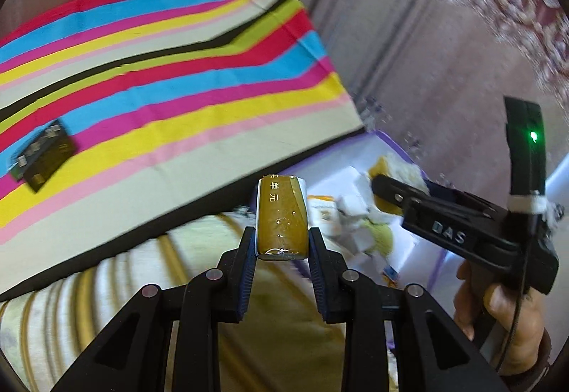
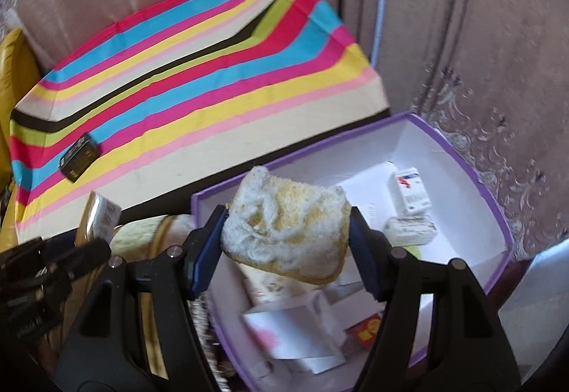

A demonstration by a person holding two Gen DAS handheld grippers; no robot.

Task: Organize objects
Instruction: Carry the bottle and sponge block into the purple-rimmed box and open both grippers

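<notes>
Black plastic fingers of your left gripper (image 1: pixel 281 244) are clamped on a small amber-gold rectangular packet (image 1: pixel 282 216) with a white edge and pale printed characters; you hold it upright in the air, past the near edge of the table covered by the striped cloth (image 1: pixel 170 79), in bands of red, blue, pink, yellow and cream. Your right gripper (image 2: pixel 288 235) is pressed shut on a fluffy cream-and-yellow square sponge-like pad (image 2: pixel 286 234), which hangs just above the left part of the open purple-rimmed white cardboard box (image 2: pixel 494 210). From the left wrist view your right hand (image 1: pixel 498 317) wraps the handle at the lower right, with the tool angled up and leftward over the box.

Inside the box lie a small white carton with red and blue print (image 2: pixel 410 191), a pale oval wrapped bar (image 2: pixel 410 232) just below it, several white papers and cartons, and a red-and-yellow packet (image 2: pixel 366 333) near the front wall. A dark rectangular packet with gold print (image 2: pixel 80 157) rests flat on the cloth, well apart from both tools. A cream-and-gold striped cushion (image 1: pixel 106 285) sits below the table edge, beside the box. Pinkish-brown curtains (image 2: pixel 426 19) hang behind
</notes>
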